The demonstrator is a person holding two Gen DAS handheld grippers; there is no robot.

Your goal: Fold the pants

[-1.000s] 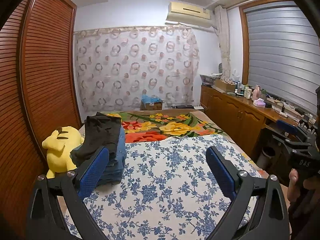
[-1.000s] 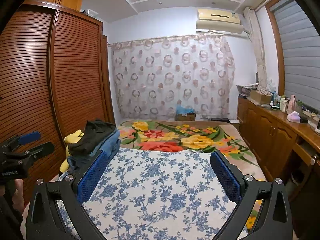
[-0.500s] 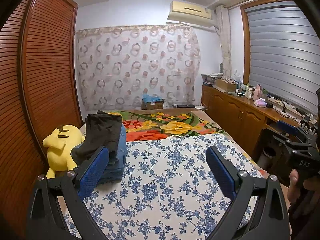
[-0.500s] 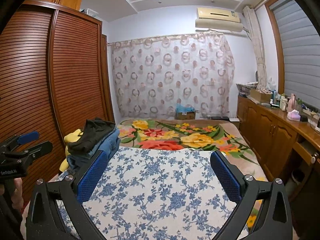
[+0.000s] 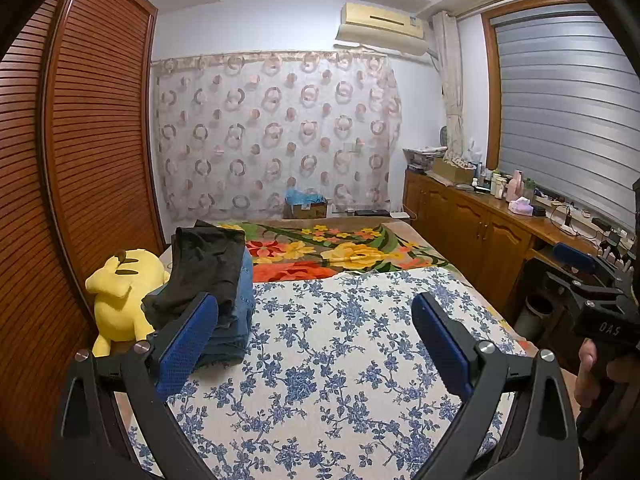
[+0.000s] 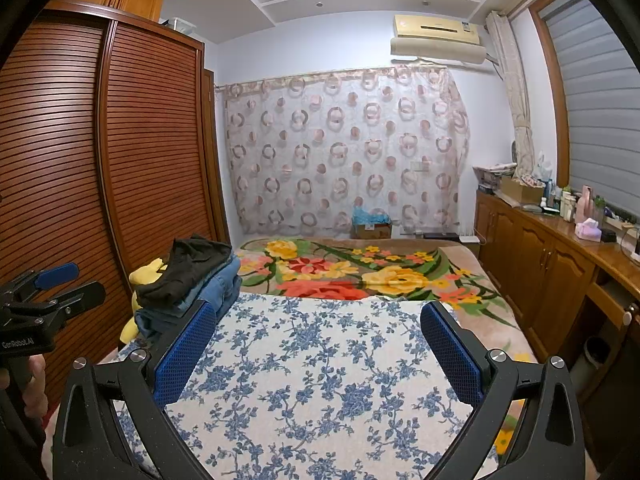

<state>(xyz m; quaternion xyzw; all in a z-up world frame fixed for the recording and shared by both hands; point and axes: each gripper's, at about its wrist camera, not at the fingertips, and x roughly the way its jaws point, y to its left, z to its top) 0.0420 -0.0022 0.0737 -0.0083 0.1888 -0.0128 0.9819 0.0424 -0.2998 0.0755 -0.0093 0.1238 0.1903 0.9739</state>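
A stack of folded pants lies at the bed's left edge: black pants (image 5: 212, 264) on top of blue jeans (image 5: 244, 292). The black pants (image 6: 192, 264) and the jeans (image 6: 218, 286) also show in the right wrist view. My left gripper (image 5: 316, 320) is open and empty, held above the blue-flowered sheet (image 5: 344, 364), just right of the stack. My right gripper (image 6: 318, 328) is open and empty above the same sheet (image 6: 320, 376). Each gripper shows at the edge of the other's view, the right one (image 5: 592, 280) and the left one (image 6: 52, 288).
A yellow plush toy (image 5: 120, 296) sits left of the stack against the wooden wardrobe (image 5: 68, 184). A bright flowered blanket (image 5: 332, 252) covers the far half of the bed. A wooden cabinet (image 5: 480, 236) with bottles and boxes runs along the right wall.
Both grippers have barely shifted; the views drifted slightly. Both stay open and empty, and the stack has not moved.
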